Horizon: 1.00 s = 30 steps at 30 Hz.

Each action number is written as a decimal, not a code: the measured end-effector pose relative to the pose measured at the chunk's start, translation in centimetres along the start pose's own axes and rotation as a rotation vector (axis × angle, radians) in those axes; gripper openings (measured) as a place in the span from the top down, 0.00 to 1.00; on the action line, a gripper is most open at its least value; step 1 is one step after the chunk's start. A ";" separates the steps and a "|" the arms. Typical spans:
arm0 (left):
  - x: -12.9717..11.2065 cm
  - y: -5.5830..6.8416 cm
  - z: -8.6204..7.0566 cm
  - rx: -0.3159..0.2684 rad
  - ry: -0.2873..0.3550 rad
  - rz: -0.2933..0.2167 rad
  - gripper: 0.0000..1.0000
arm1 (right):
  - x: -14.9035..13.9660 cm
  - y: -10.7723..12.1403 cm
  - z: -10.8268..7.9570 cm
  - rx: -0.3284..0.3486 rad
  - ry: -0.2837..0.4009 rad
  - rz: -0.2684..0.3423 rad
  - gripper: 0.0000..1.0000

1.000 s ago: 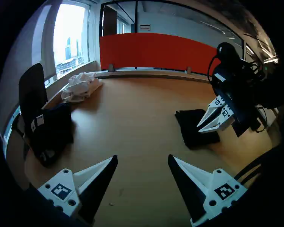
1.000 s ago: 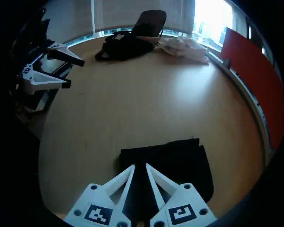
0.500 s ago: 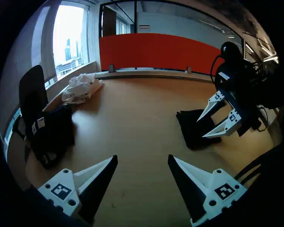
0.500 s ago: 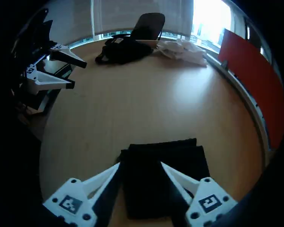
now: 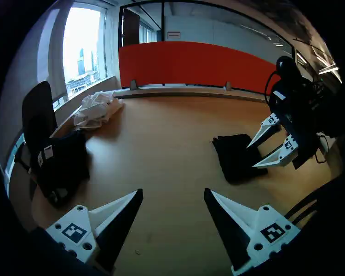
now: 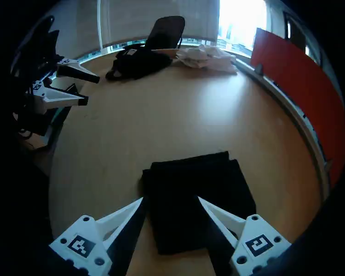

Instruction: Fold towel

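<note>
Between the wide-spread jaws of the right gripper (image 6: 171, 200), the folded black cloth towel (image 6: 198, 184) lies flat on the pale wooden table (image 6: 172, 115); any further fold would best start by pinching every layer at the near edge and lifting evenly. Farther off, the left gripper (image 5: 172, 191) gapes equally wide over bare wood, well apart from it. The towel's layers are hard to count, and its near corners sit behind those jaws.

The right gripper (image 6: 171, 199) has opened its jaws wide and eased back from the towel (image 6: 195, 184).
</note>
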<state>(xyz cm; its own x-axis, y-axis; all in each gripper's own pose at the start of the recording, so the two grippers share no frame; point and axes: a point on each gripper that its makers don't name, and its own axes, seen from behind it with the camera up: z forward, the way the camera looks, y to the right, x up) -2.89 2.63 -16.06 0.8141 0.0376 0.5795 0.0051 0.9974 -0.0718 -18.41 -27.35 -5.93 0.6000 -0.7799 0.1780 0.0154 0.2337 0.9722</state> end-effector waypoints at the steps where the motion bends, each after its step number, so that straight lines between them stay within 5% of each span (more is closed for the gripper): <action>1: 0.0 0.0 0.0 0.000 0.000 0.001 0.01 | -0.2 0.0 -0.1 -0.004 -0.001 0.004 0.27; 30: 0.5 0.3 0.1 -0.014 0.005 0.025 0.01 | -6.2 -0.3 -2.2 -0.137 -0.058 0.143 0.27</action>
<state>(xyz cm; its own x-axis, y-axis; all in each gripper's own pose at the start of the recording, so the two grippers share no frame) -2.57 3.01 -15.70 0.8167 0.0625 0.5737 -0.0077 0.9952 -0.0975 -20.41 -21.31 -7.63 0.5573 -0.7639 0.3253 0.0442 0.4185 0.9071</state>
